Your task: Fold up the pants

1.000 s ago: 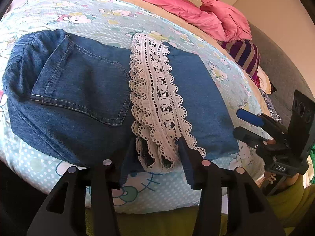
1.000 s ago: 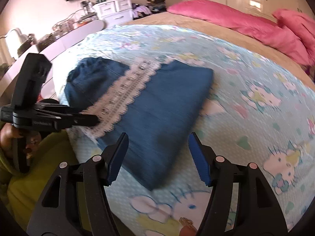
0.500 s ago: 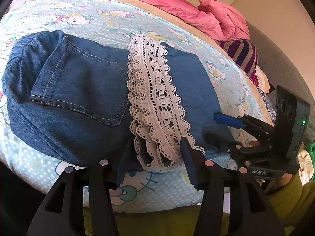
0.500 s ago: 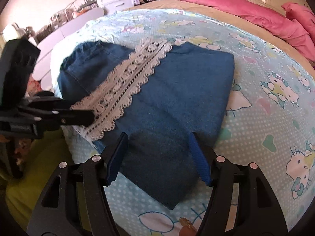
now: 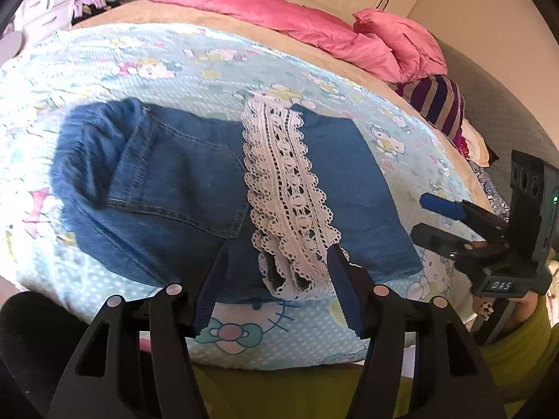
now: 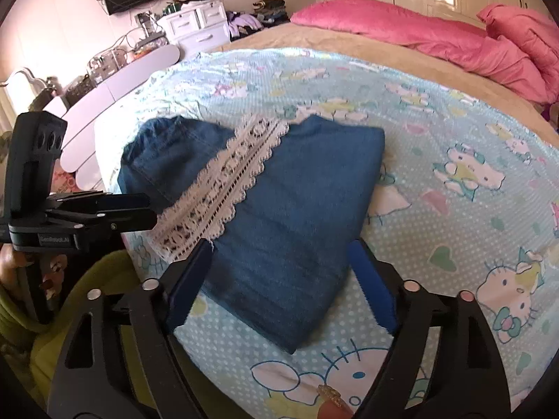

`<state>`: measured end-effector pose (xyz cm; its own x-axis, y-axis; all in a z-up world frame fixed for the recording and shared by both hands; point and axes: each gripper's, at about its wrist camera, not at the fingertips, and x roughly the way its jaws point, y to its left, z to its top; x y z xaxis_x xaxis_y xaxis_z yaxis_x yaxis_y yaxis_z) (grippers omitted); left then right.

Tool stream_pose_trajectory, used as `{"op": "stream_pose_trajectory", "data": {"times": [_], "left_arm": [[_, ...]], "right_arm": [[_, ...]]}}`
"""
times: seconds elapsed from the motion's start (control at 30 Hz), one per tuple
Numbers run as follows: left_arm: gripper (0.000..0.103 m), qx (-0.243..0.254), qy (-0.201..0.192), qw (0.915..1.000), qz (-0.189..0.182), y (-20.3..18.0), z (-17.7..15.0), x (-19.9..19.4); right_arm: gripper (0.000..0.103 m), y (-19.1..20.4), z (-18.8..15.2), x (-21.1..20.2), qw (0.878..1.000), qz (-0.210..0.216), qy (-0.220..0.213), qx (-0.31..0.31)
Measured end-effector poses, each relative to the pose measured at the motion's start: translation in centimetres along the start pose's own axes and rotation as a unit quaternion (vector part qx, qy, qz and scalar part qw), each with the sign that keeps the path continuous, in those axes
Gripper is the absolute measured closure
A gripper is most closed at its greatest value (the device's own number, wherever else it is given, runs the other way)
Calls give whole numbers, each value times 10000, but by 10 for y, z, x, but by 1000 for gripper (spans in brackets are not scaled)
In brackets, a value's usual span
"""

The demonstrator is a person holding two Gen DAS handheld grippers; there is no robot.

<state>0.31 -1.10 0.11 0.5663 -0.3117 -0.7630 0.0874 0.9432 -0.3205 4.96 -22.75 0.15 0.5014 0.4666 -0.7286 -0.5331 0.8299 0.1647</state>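
I am looking down at a big bed [image 6: 314, 38] with a light blue cartoon sheet [image 5: 174, 70] on it. I will use the sheet as my marker for where things are.

The pants [image 5: 195, 188] lie folded on the sheet, close to its near edge, right in front of me. They are blue denim, made into a short thick bundle. The back pocket faces up on the left part. A white lace strip [image 5: 283, 188] runs across the middle of the bundle, from the far side to the near edge. Far behind the sheet, pink bedding [image 6: 436, 38] is piled at the head of the bed.

I think the denim will feel thick and a bit heavy, but it is soft and will bend and sag if I lift just one corner. It is not slippery. The lace looks thin and could snag or tear, so I would not pinch it. I would grab the plain denim at the near edge, on both sides of the lace, through all the layers.

My left gripper [image 5: 276, 272] hangs over the near edge of the bundle. Its jaws are opening, one on each side of the lace end, and they do not squeeze it. My right gripper [image 6: 279, 258] is over the near corner on the right part of the bundle. Its jaws are opening wide, with denim under the gap but nothing pinched.
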Motion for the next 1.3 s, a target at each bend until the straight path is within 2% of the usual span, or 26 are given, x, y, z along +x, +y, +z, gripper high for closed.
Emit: {"op": "stream_pose_trajectory", "data": {"times": [0.03,0.07,0.2,0.27,0.43,0.47,0.5,0.77,0.97,1.3], "left_arm": [[39,7,-18,10000,27,1,0,-2],[26,13,-47,10000,75,1,1,-5],[23,10,-154,9996,234,7,0,-15],[16,-23,-208,9993,309,11,0,-20],[15,-96,-336,9983,467,22,2,-30],[8,-102,-355,9980,508,24,4,-30],[7,-110,-373,9977,549,26,4,-32],[7,-263,-454,9963,681,45,5,-41],[7,-344,-454,9948,845,61,6,-41],[7,-948,-534,9905,839,105,9,-33]], "right_arm": [[21,1,1,-2,10000,-1,-29,-5],[20,3,4,-4,10000,8,-66,-23],[16,11,12,-8,9998,6,-170,-108],[14,15,16,-8,9997,-2,-195,-165],[12,27,26,-8,9992,-10,-261,-309],[12,30,28,-8,9991,-3,-274,-334],[11,32,31,-7,9990,-17,-290,-350],[9,42,48,10,9993,89,-224,-279],[9,57,71,27,9987,116,-209,-450],[9,107,123,73,9896,317,-13,-1406]]}}
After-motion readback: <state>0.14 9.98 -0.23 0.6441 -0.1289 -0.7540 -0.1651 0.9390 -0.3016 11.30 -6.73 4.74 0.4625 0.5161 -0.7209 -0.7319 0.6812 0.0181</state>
